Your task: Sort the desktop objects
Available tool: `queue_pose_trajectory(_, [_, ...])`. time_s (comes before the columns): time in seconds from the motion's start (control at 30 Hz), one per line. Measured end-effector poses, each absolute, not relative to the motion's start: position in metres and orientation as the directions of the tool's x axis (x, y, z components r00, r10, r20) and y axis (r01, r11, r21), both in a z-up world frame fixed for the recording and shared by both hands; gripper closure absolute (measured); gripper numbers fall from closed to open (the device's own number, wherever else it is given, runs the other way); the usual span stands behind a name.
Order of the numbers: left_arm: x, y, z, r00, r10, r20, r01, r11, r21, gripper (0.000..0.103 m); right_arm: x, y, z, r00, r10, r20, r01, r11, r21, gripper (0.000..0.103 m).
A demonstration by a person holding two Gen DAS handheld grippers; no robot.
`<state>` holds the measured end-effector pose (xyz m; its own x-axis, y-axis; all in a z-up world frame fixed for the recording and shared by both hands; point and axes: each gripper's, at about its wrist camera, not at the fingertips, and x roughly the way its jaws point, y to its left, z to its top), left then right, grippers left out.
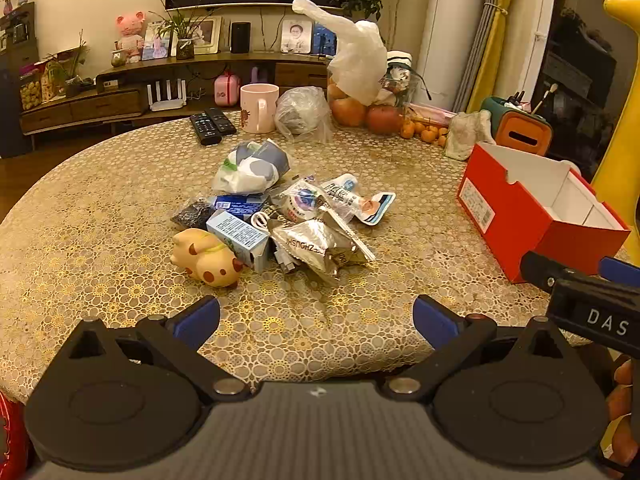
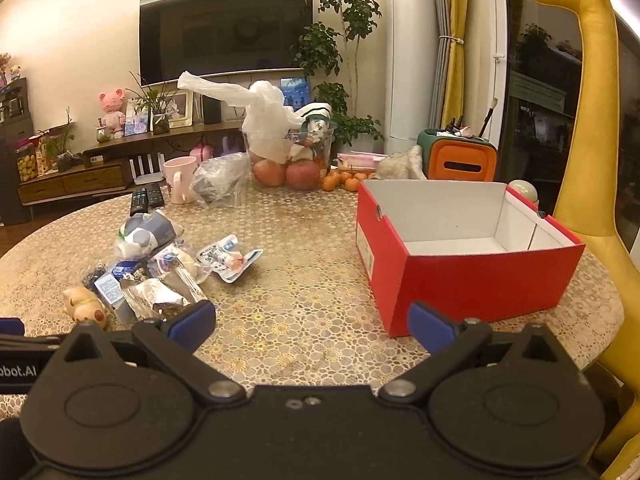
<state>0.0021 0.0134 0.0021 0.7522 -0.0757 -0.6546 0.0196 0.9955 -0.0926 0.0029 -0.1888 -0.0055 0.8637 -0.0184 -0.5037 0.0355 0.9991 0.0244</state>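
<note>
Now both claws gaping, crinkled foil packets, square red cardboard box, lacy tablecloth.

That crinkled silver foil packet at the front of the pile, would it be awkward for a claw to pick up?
Probably a bit. The silver foil packet looks creased and torn open, so it would likely crumple and flex rather than stay stiff. Its shiny film may be slippery between the pads. It seems light and leans on the blue carton, so a push could drag its neighbours.
</note>
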Motion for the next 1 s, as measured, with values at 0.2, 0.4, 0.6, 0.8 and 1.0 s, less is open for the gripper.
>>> queue_pose_trajectory(0.2, [0.006,0.018,-0.002,0.755,-0.091,-0.65,0.03,0.994,-0.105,0.0,0.009,-0.183,-0.008,0.861,0.006,-0.508,0.009,1.0,0.028,0.001])
queue_pose_trajectory(0.4, [0.013,0.025,-0.008,0.764,-0.114,-0.635,0.038,0.991,-0.131,0.0,0.015,-0.176,-0.01,0.865,0.038,-0.5,-0.032,0.999,0.021,0.001])
queue_pose_trajectory(0.6, [0.031,0.038,-0.02,0.76,-0.083,-0.644,0.029,0.995,-0.094,0.0,0.039,-0.17,-0.012,0.863,0.092,-0.497,-0.09,0.996,0.027,0.001])
queue_pose_trajectory(0.8, [0.055,0.058,-0.039,0.751,-0.053,-0.658,0.009,0.997,-0.071,0.0,0.069,-0.162,-0.017,0.849,0.148,-0.508,-0.147,0.988,0.041,0.001])
queue_pose_trajectory(1.0, [0.077,0.078,-0.054,0.75,-0.034,-0.66,-0.004,0.998,-0.057,0.0,0.092,-0.144,-0.034,0.822,0.168,-0.544,-0.184,0.983,0.025,0.002])
